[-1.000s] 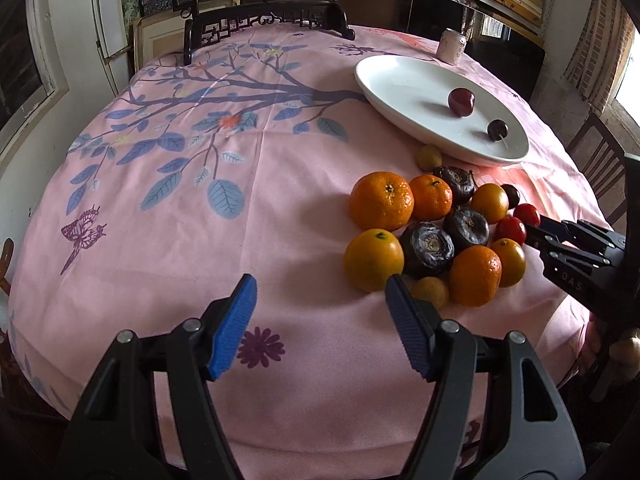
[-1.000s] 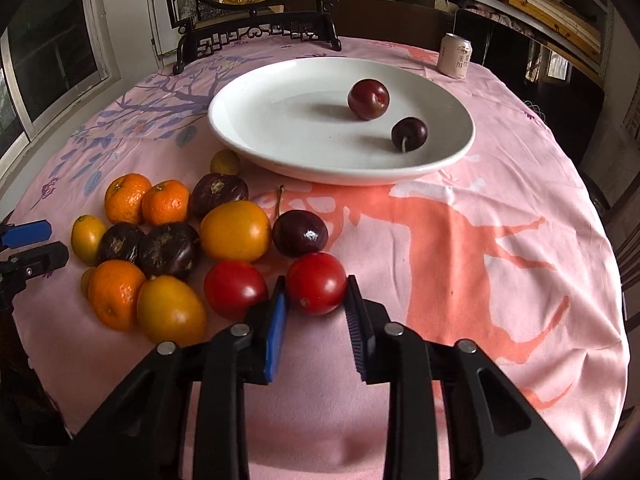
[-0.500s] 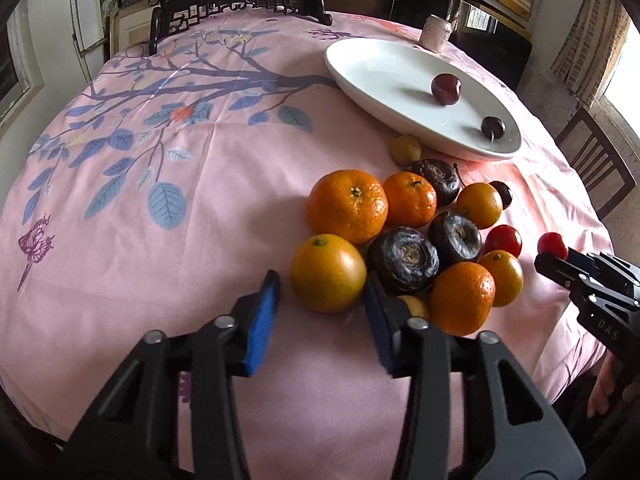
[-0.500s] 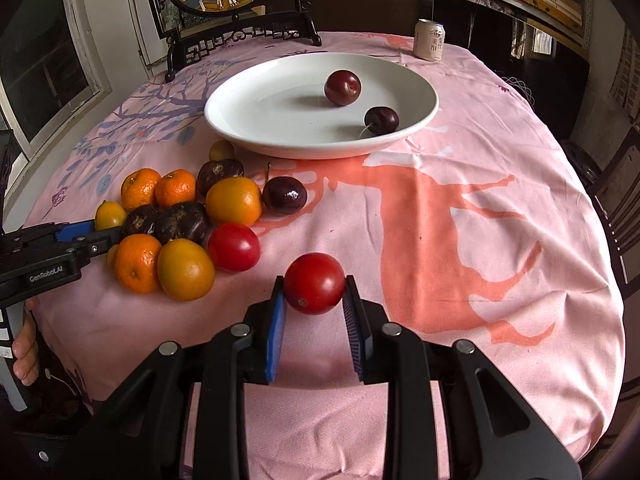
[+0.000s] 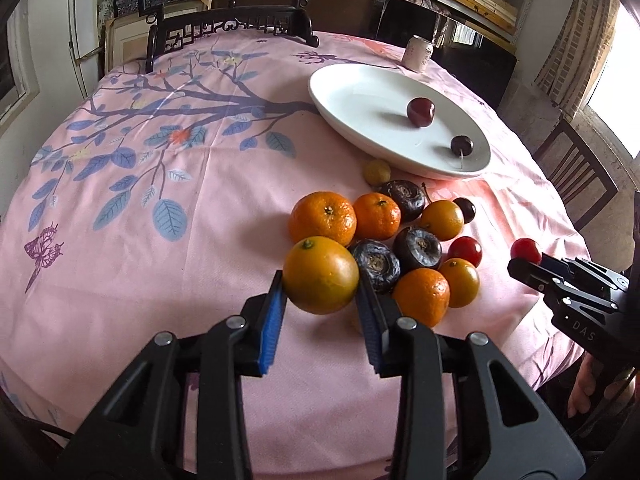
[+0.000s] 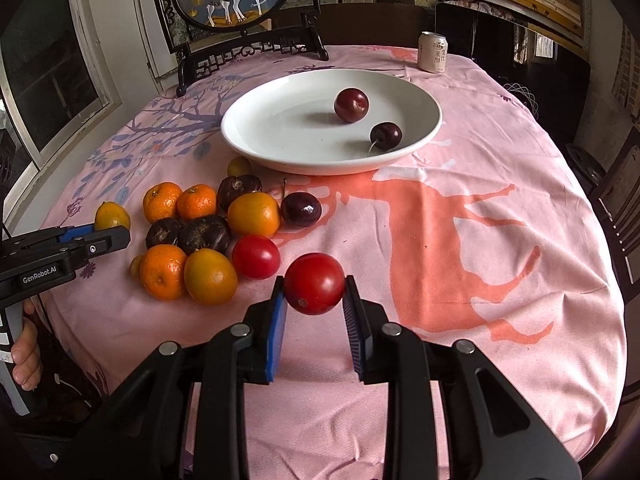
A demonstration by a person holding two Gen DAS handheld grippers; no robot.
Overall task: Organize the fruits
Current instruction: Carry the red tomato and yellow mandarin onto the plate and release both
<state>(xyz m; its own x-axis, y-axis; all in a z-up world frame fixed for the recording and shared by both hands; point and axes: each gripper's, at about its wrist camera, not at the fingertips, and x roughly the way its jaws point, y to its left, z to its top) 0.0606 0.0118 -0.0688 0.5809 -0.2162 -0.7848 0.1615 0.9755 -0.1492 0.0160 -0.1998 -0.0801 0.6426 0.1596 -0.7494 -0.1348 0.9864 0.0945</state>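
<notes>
The left gripper point(image 5: 321, 300) reaches in low from the table's near edge, its blue pads clamped on a yellow-orange citrus point(image 5: 321, 275) at the left end of the fruit cluster point(image 6: 192, 236). To the right, the right gripper point(image 6: 314, 306) points toward the white plate point(image 6: 256, 128), pinching a red tomato point(image 6: 314, 283) above the pink tablecloth point(image 6: 480, 216), just right of the cluster.
</notes>
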